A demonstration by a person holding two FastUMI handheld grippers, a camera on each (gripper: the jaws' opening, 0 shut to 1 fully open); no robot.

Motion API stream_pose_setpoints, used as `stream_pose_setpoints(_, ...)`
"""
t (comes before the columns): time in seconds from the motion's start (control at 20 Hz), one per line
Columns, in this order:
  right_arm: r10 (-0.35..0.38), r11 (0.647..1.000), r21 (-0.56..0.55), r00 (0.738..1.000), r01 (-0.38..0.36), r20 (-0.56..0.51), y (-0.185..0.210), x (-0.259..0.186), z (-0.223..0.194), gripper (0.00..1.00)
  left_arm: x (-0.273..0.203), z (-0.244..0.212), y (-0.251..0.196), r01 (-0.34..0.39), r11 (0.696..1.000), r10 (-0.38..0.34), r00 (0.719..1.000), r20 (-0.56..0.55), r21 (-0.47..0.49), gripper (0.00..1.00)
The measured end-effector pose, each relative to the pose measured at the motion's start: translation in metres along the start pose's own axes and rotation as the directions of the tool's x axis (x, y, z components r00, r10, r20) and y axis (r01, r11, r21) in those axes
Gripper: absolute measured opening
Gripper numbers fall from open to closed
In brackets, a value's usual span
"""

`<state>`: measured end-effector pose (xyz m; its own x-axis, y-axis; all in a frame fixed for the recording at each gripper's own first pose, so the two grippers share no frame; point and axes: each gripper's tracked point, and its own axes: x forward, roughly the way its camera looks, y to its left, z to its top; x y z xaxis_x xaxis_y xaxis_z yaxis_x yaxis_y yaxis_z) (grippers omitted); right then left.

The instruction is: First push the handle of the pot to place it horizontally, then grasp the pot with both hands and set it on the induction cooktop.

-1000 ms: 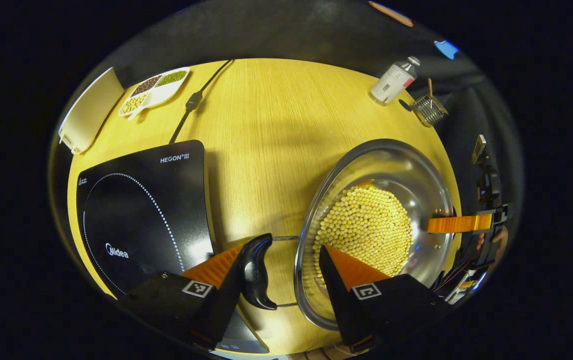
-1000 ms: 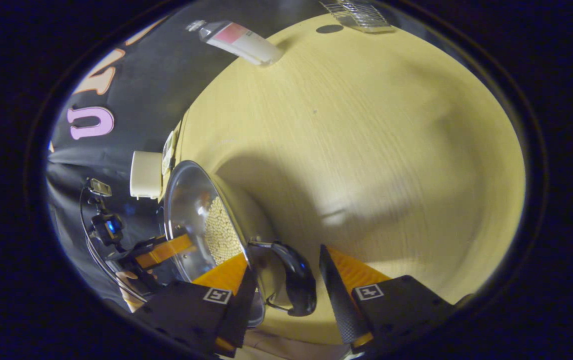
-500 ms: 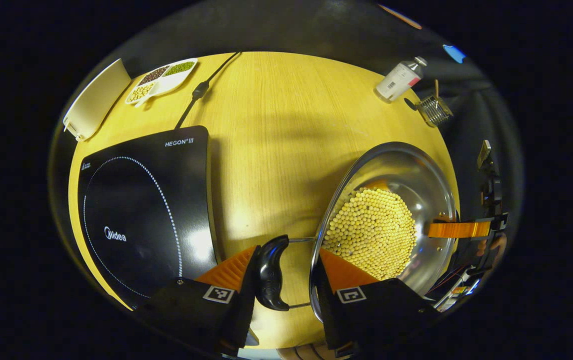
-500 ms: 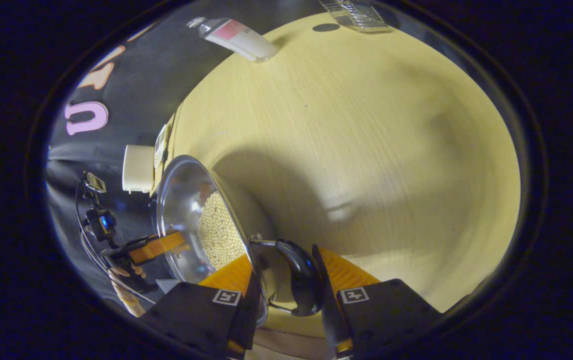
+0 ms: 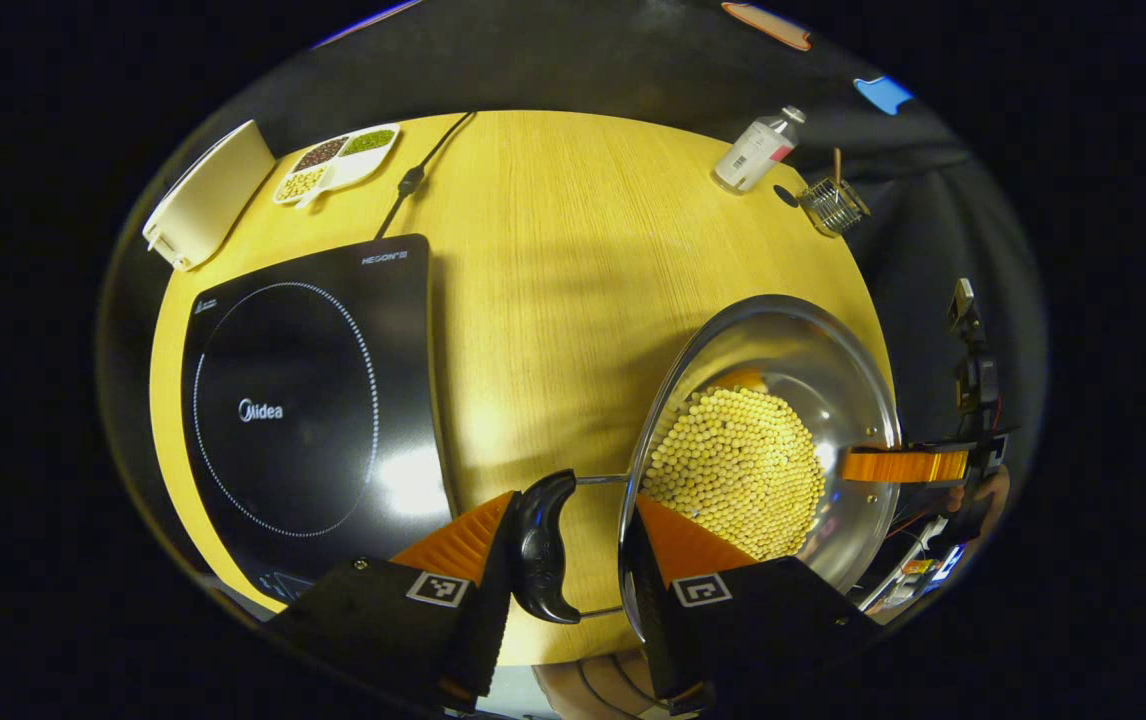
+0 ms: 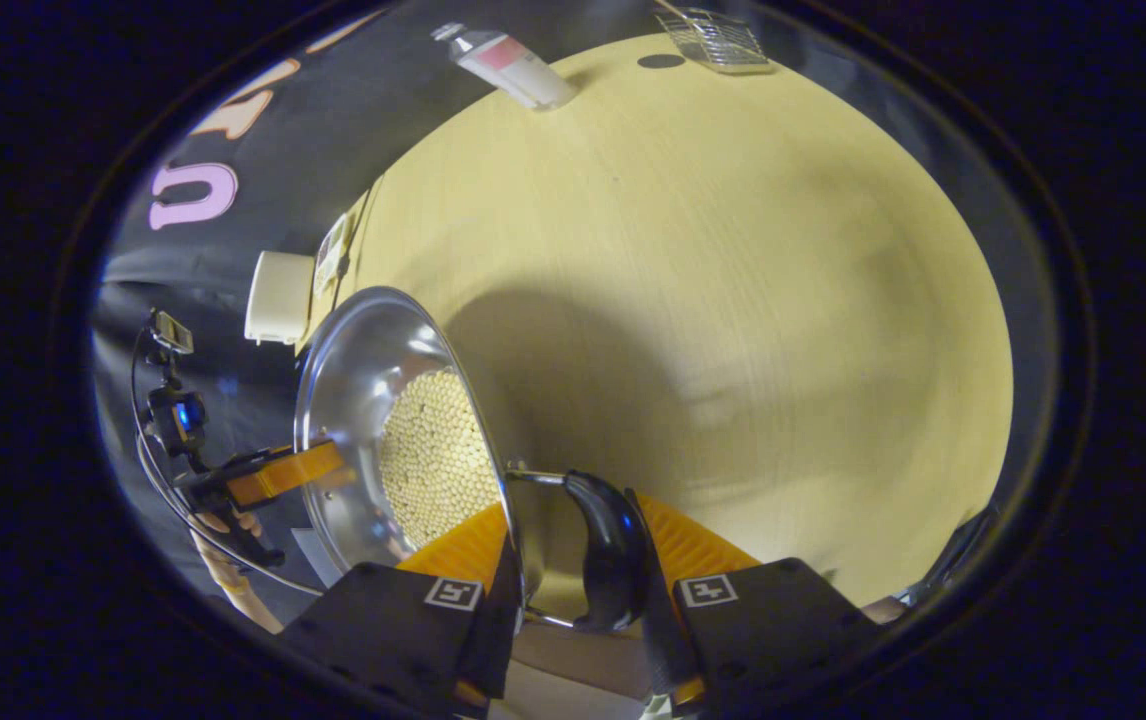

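Left gripper [image 5: 565, 560] clamped on the pot's near black handle [image 5: 540, 548], one finger outside it, the other just inside the rim. Right gripper [image 6: 575, 575] squeezed on the opposite black handle [image 6: 611, 548], fingers closed in on both sides. Steel pot [image 5: 783, 340], full of pale yellow beans [image 5: 738, 470], hanging between the two, off the desk [image 5: 553, 280] and tipped toward the left gripper view's camera. In the left gripper view, right gripper's finger [image 5: 903, 465] seen reaching over the far rim. In the right gripper view, left gripper [image 6: 278, 472] and the hand [image 6: 223, 560] holding it seen beyond the pot [image 6: 363, 360]. Induction cooktop [image 5: 303, 400] flat on the desk to the left, well apart from the pot, its power cord [image 5: 411, 180] running toward the far edge.

Compared with a second ago: both grippers tightened from wide open onto the handles; pot raised and slid a touch leftward; cooktop now showing more fully, its ring nearer centre. White bottle [image 5: 755, 150], wire basket [image 5: 833, 205], divided dish of beans [image 5: 338, 165] and cream box [image 5: 208, 195] unmoved along the far desk edge.
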<state>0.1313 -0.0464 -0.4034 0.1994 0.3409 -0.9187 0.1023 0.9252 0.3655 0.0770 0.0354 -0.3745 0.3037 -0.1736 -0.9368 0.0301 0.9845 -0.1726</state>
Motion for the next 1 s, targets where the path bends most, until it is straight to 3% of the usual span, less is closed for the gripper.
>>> stream_pose_setpoints(0.55,-0.012,0.999,-0.042,0.999,0.014,0.053,0.077,-0.007,-0.041,0.51,-0.054,-0.026,0.062,0.016,1.000,-0.015,0.999,0.052,-0.016,0.60)
stream_pose_setpoints(1.0,-0.015,0.999,-0.040,0.992,0.020,0.126,0.204,0.032,-0.069,0.51,-0.099,-0.021,0.192,0.001,1.000,-0.005,0.990,0.144,0.025,0.59)
